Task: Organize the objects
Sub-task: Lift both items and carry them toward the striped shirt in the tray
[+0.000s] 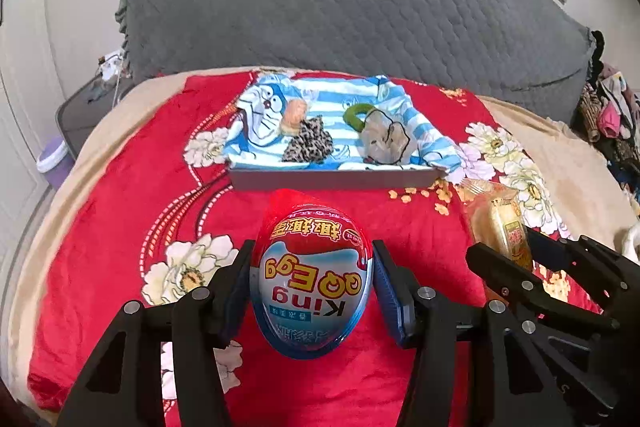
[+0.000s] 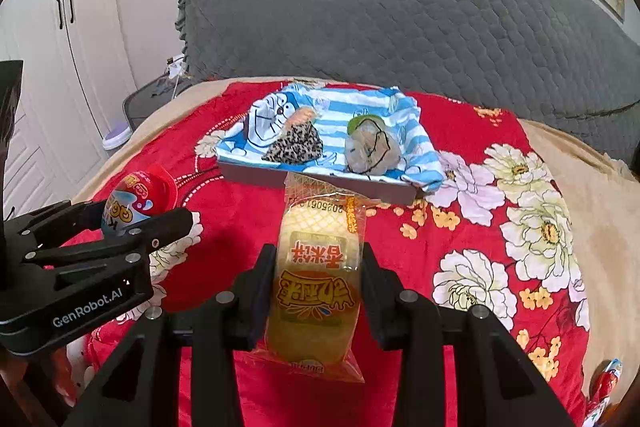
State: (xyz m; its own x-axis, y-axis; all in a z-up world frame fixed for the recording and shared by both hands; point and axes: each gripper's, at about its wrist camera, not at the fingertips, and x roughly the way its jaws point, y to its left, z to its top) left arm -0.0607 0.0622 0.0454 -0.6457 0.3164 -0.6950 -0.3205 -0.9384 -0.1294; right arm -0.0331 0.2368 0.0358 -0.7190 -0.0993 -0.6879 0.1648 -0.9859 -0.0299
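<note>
So on your left you're holding the toy egg (image 1: 312,283) clamped between the pads of the left gripper (image 1: 313,291), lifted clear of the red floral blanket (image 1: 120,195). Moving right, your right gripper (image 2: 316,291) is clenching a wrapped yellow snack cake (image 2: 316,279) the same way, also up off the bed. Straight ahead of both, the shallow grey tray (image 1: 332,179) is sitting on the blanket with a blue striped cartoon cloth (image 1: 328,99) lining it (already holding a leopard-print scrunchie (image 1: 308,145), an orange one, a green ring and a clear bag of bits). So I'd say you're maybe halfway: some stuff is in, these two are riding in the air and still need dropping off. Far right, another red-wrapped item (image 2: 608,381) is peeking in at the blanket's edge, probably next.
</note>
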